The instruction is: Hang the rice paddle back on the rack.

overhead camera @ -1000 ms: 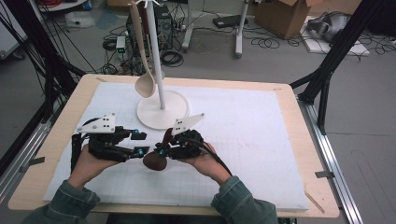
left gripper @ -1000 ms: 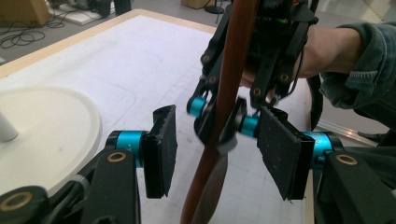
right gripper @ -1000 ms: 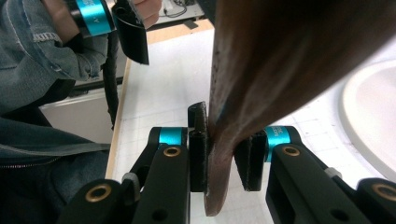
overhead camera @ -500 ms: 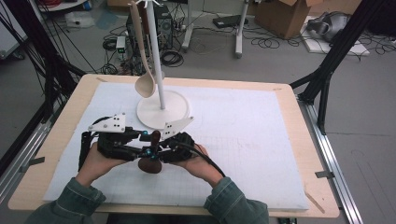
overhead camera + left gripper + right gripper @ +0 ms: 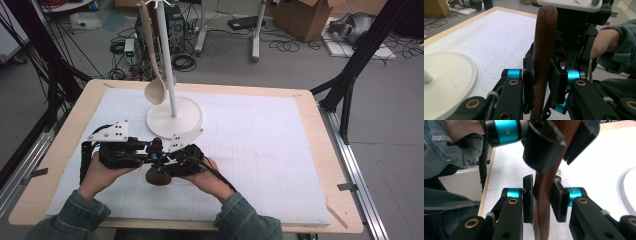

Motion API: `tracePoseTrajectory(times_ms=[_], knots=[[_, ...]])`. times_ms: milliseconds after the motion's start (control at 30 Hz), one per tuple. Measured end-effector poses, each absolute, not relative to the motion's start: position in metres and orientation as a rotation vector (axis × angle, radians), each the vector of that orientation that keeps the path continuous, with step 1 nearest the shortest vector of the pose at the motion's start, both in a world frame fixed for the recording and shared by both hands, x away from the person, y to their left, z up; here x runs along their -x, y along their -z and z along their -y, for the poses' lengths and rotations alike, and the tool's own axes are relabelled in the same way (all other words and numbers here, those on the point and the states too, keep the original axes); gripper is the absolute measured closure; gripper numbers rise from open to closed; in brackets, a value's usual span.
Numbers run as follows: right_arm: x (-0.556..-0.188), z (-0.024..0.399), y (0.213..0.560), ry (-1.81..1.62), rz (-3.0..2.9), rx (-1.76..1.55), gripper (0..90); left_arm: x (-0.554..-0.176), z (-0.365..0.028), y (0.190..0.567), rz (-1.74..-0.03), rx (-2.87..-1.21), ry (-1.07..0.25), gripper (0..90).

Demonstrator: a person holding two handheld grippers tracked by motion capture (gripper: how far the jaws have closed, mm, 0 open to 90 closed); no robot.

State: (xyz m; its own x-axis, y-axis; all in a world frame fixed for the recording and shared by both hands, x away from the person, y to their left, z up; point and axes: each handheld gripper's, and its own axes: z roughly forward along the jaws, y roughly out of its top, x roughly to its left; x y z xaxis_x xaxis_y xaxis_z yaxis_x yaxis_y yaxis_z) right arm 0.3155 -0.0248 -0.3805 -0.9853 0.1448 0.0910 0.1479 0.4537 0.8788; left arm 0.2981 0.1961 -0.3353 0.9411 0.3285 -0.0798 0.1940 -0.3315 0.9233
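Near the front edge of the table, the dark brown wooden spoon (image 5: 158, 170) stands nearly upright, bowl down and handle up, between the two facing grippers. The left gripper (image 5: 541, 80) has just been closing and its jaws now clamp the handle, while the right gripper (image 5: 543, 199) grips the same handle from the right. Farther back, just beyond both hands, stands the white round-based rack (image 5: 174, 116), where a pale wooden spoon (image 5: 152, 60) already hangs.

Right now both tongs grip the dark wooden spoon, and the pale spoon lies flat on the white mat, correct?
Not quite. The pale spoon hangs from the white stand, as the high view shows. Both the left tongs and the right tongs do grip the dark wooden spoon.
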Motion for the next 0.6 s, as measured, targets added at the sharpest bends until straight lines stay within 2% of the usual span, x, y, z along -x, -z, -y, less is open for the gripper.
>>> tracePoseTrajectory(times_ms=[367, 600], knots=[[-0.318, 0.023, 0.379, 1.622, 2.660, 0.213, 77.8, -0.297, -0.202, 0.336, -0.372, -1.907, -0.128, 73.0], [-0.325, 0.030, 0.373, 1.615, 2.647, 0.232, 77.8, -0.296, -0.209, 0.336, -0.388, -1.901, -0.147, 62.0]])
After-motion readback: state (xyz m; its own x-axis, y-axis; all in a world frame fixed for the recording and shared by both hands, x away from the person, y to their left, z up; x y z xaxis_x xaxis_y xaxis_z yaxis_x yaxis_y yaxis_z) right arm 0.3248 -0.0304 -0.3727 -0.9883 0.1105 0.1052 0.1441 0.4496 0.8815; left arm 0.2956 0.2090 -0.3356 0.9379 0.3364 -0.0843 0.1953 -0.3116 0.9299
